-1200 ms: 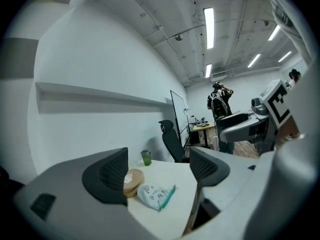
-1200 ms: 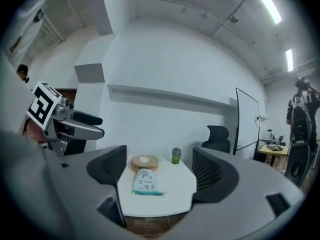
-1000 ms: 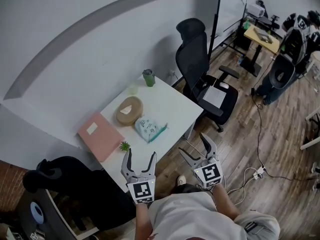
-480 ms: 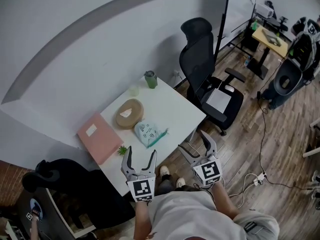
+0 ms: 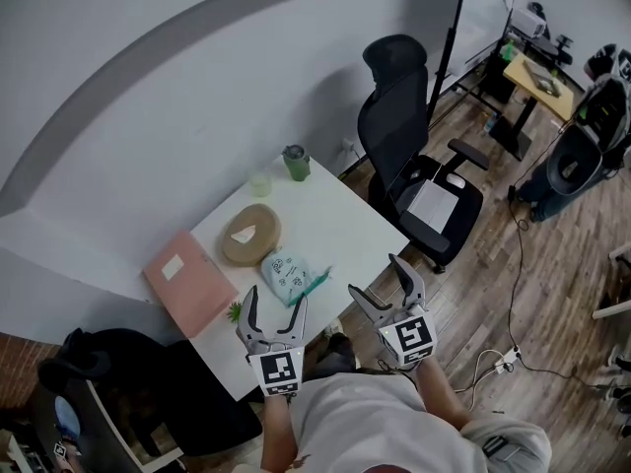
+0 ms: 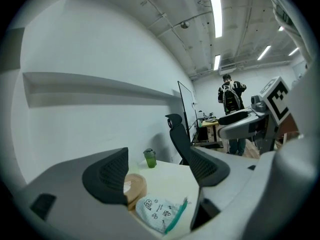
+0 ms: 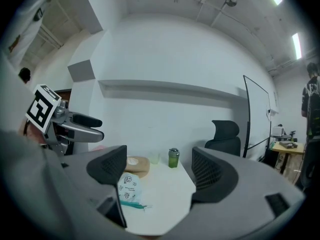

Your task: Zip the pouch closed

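Starting from the left, one pink folder (image 5: 187,282) is seen on the white table (image 5: 340,215), with one tiny green plant (image 5: 235,311) tucked at the near edge beside it. The left gripper (image 5: 276,308) is held just off that near edge, jaws spread wide with nothing between them, so it's released and empty. The one pouch (image 5: 289,274) is found lying flat on the near part of the table, just ahead of the left gripper and slightly to its right. Its teal zipper edge (image 5: 314,285) is turned toward the right gripper, and its long axis runs diagonally, from near-left to far-right. Behind it, one tan round thing (image 5: 249,235) is set, and two cups are counted further back: a pale one (image 5: 260,183) and a green lidded one (image 5: 295,163). The right gripper (image 5: 380,282) is held off the table's near corner, also gaping and empty, with the pouch off to its left. The left gripper is judged the nearer of the two, so the pouch probably gets pinned from that side while the zip gets pulled from the right. One black office chair (image 5: 414,156) is parked at the far right.
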{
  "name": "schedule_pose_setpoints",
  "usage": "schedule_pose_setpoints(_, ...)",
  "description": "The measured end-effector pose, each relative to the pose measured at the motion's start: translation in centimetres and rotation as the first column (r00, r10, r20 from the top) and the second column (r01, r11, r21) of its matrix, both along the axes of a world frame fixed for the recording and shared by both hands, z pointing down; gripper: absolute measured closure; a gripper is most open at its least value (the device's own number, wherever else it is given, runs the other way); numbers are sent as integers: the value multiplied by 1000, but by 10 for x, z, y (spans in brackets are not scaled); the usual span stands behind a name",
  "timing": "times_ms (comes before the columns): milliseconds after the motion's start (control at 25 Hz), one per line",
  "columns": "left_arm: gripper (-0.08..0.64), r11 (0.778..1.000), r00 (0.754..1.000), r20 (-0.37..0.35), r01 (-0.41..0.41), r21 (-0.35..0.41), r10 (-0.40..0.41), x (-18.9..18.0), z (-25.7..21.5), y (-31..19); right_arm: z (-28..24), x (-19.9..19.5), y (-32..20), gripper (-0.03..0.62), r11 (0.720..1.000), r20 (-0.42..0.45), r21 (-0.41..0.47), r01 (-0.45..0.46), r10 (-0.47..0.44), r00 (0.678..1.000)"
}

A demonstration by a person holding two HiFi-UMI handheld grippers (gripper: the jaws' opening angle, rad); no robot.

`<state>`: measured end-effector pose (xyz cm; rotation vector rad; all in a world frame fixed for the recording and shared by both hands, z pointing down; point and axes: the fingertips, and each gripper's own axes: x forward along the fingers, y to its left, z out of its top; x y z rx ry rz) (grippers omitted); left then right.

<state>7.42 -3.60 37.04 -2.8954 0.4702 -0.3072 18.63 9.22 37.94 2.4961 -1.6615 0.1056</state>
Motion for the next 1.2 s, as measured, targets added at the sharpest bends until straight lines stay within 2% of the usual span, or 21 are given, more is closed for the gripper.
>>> schedule_pose_setpoints(320, 183, 998, 999, 26, 46, -46, -45, 34, 19, -44, 14, 41, -52, 190, 998, 34, -41, 57, -56, 998)
schedule_pose_setpoints(600, 184, 990, 994, 44, 101, -94, -97, 50, 37, -83, 34, 61, -102, 190, 986, 63, -96, 138, -133, 989)
schedule_pose_setpoints(920, 192, 975, 986, 85, 153, -159, -141, 58, 70, -123, 68, 71, -157, 193, 956, 101, -171, 239, -224, 969)
schedule_pose_setpoints(1200, 207, 963, 978, 141, 181, -202, -154, 58, 99, -133, 103, 80, -174, 212, 924, 126, -248, 290, -266, 956)
